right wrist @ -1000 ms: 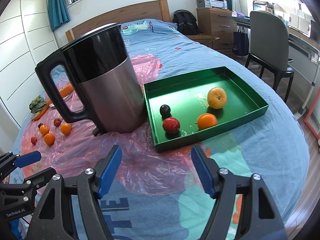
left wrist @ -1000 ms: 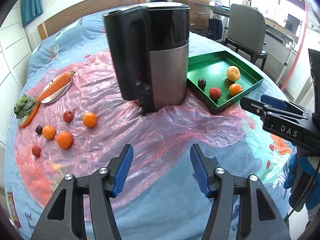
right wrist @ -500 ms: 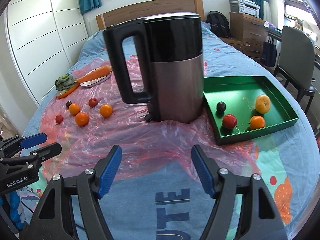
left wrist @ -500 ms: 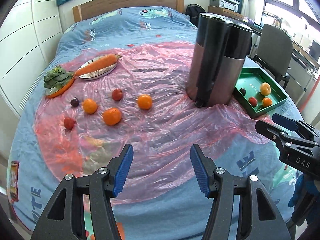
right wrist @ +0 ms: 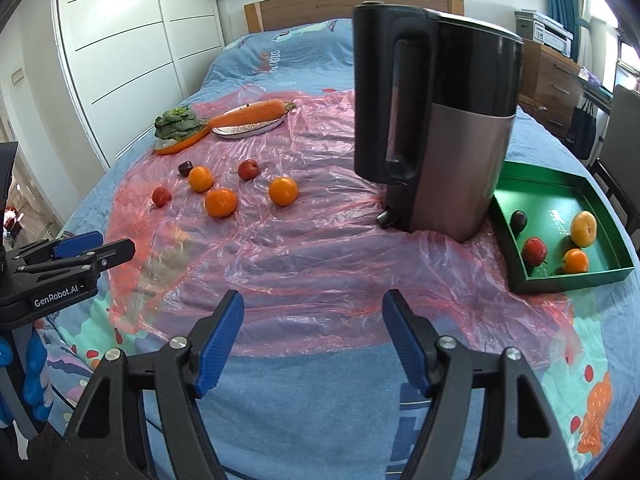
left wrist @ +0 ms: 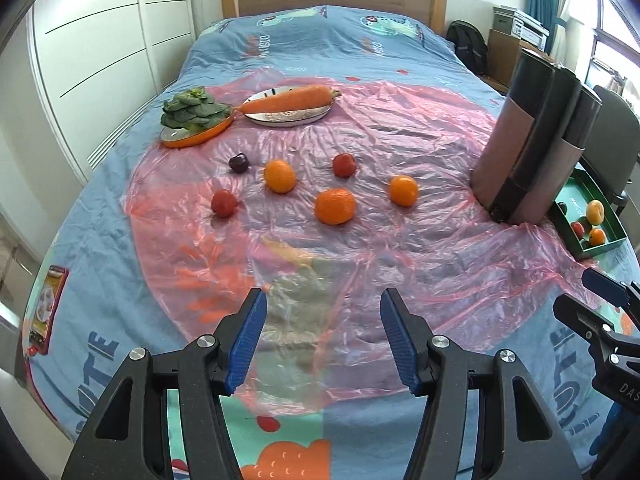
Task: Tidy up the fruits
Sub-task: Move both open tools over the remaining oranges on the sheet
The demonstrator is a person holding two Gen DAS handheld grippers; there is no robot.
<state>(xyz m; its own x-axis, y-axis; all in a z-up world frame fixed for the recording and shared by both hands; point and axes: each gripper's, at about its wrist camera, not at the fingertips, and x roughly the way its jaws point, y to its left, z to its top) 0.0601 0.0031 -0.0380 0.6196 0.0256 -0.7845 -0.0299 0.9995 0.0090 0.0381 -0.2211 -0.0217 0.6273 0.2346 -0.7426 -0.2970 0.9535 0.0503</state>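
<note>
Several loose fruits lie on the pink plastic sheet [left wrist: 360, 248]: three oranges, the nearest one [left wrist: 335, 206] in the middle, two red fruits [left wrist: 224, 203] and a dark plum [left wrist: 238, 163]. A green tray [right wrist: 560, 276] at the right holds a plum, a red fruit, a yellow fruit [right wrist: 583, 228] and an orange. My left gripper [left wrist: 322, 336] is open and empty, well short of the loose fruits. My right gripper [right wrist: 312, 336] is open and empty, in front of the kettle.
A tall black and steel kettle [right wrist: 436, 120] stands between the loose fruits and the tray. A plate with a carrot [left wrist: 288, 100] and an orange dish of greens [left wrist: 192, 114] sit at the back left. Wardrobe at left, chair and drawers at right.
Both grippers have swung to the left: the loose fruits now lie ahead of the left gripper, and the kettle and tray have slid to the right in both views. Both grippers stay open.
</note>
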